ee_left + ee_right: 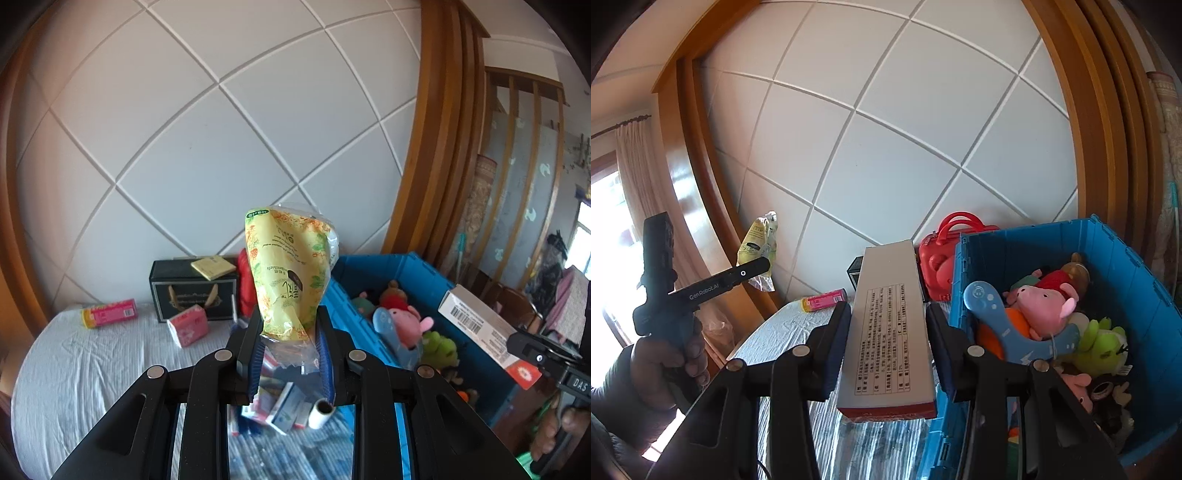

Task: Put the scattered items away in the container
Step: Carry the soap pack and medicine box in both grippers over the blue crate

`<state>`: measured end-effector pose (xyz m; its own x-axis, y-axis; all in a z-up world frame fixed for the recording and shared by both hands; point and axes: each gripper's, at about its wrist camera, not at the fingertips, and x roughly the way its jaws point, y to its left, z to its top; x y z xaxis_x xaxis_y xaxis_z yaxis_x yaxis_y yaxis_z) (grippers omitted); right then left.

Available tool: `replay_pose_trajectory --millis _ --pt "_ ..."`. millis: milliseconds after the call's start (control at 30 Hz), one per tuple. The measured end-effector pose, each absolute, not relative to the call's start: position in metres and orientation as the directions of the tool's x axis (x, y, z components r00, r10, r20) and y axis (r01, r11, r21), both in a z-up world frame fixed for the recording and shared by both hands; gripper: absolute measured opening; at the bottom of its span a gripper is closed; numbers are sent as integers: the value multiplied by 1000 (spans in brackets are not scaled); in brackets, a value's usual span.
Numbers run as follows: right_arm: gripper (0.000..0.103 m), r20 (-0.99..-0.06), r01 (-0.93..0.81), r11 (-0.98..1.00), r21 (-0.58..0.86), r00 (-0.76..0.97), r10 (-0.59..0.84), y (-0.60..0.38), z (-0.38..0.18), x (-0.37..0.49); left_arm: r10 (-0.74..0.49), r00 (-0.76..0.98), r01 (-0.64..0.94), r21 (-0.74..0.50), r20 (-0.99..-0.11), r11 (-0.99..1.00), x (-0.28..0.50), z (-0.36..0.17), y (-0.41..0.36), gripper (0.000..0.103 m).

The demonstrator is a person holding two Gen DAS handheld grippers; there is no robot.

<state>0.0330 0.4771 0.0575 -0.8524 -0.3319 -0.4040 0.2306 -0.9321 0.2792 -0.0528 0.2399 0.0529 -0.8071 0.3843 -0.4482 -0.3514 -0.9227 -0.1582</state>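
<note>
Left wrist view: the left gripper [290, 341] is clamped on the clear plastic neck of a yellow tissue pack [290, 275], its blue pads [324, 356] pinching the crumpled wrapper from either side. The pack stands up and away from the fingers, long axis roughly in line with them, held in the air above the white bedsheet [92, 369]. The blue crate [417, 271] lies to the right of the pack and a little beyond it, open side up, already holding plush toys [406, 325]. The pack has not yet crossed the crate's near wall, so the carry needs to go rightward before any release. Left on the sheet are a pink box [109, 313], a pink tissue packet [188, 326] and a black box [194, 295] with a yellow notepad [213, 267] on top. At the right edge a white carton [484, 325] is carried by the other gripper.

Right wrist view: the right gripper [888, 350] is closed on the long sides of the white carton [886, 332], whose long axis runs straight ahead along the fingers, nearly level. The crate [1108, 266] sits just right of the carton, its left wall beside the right finger; this hand looks the nearer of the two to the opening. A red toy case [942, 258] stands behind the crate's corner. At the left, the person's hand [665, 358] holds the left gripper [753, 269] raised, the yellow pack [757, 240] hanging well left of the crate.
</note>
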Motion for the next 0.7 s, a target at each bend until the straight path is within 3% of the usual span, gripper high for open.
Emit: replay_pose_trajectory --millis 700 --pt "41 -404 35 -947 318 -899 -169 602 42 65 525 -719 -525 -138 -456 -840 -75 68 387 24"
